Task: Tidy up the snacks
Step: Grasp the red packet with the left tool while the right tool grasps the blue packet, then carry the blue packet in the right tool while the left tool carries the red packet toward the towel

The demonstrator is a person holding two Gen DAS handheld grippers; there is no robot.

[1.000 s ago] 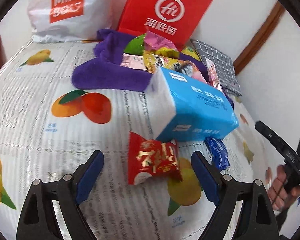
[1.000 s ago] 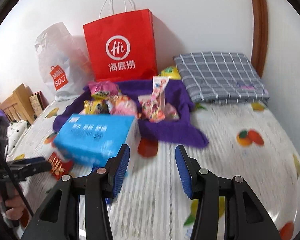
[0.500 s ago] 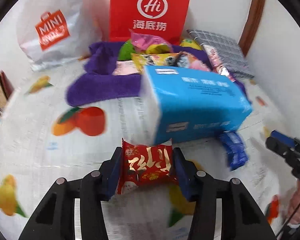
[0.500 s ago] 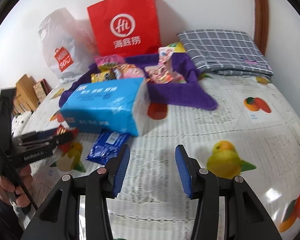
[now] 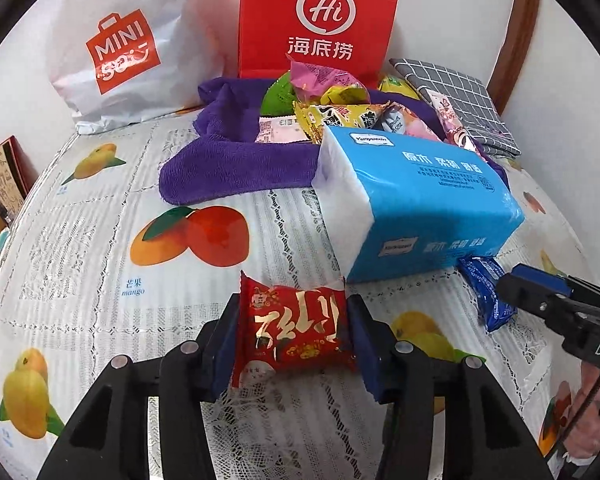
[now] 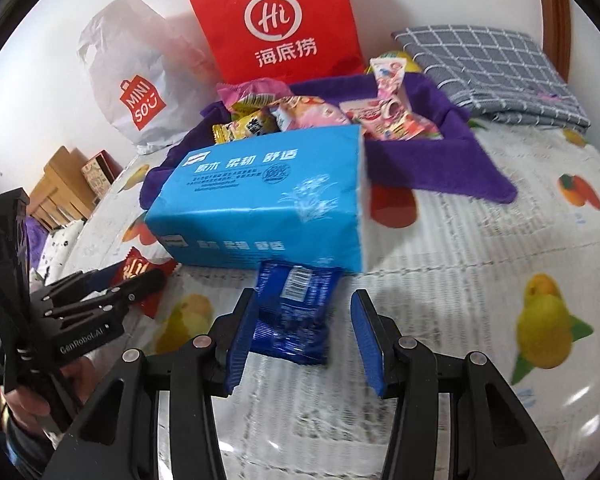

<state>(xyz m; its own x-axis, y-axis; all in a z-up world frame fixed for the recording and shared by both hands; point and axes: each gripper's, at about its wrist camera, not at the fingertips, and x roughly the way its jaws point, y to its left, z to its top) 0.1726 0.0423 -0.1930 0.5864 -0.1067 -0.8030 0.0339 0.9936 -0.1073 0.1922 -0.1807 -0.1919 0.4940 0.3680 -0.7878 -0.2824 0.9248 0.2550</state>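
- Our left gripper [image 5: 292, 334] has its blue pads pressed on both sides of the red snack packet [image 5: 294, 330], though the jaws are easing open a touch right now with the packet between them.
- That packet is shiny red foil with big gold brush lettering, a zigzag crimped top edge and a pale patch at its lower corner. It sits on the bedspread [image 5: 80, 280], just in front of the blue tissue pack [image 5: 416, 204].
- Our right gripper [image 6: 304, 332] is at a narrow-ish gap and its jaws are opening a little. The dark blue snack packet [image 6: 296, 312] lies between them, touching the left pad, with a clear gap to the right one, so no grip there.
- The blue packet is glossy navy with a white barcode panel near the top, and its far end is tucked against the bottom edge of the tissue pack.
- More snacks [image 6: 300, 116] (pink, yellow, green wrappers) are piled on the purple towel [image 5: 228, 164] behind the tissue pack.
- Behind that, leaning on the wall: a red paper bag [image 5: 320, 20] and a white plastic bag [image 5: 120, 48]. A grey checked pillow [image 6: 492, 68] lies off to the right.
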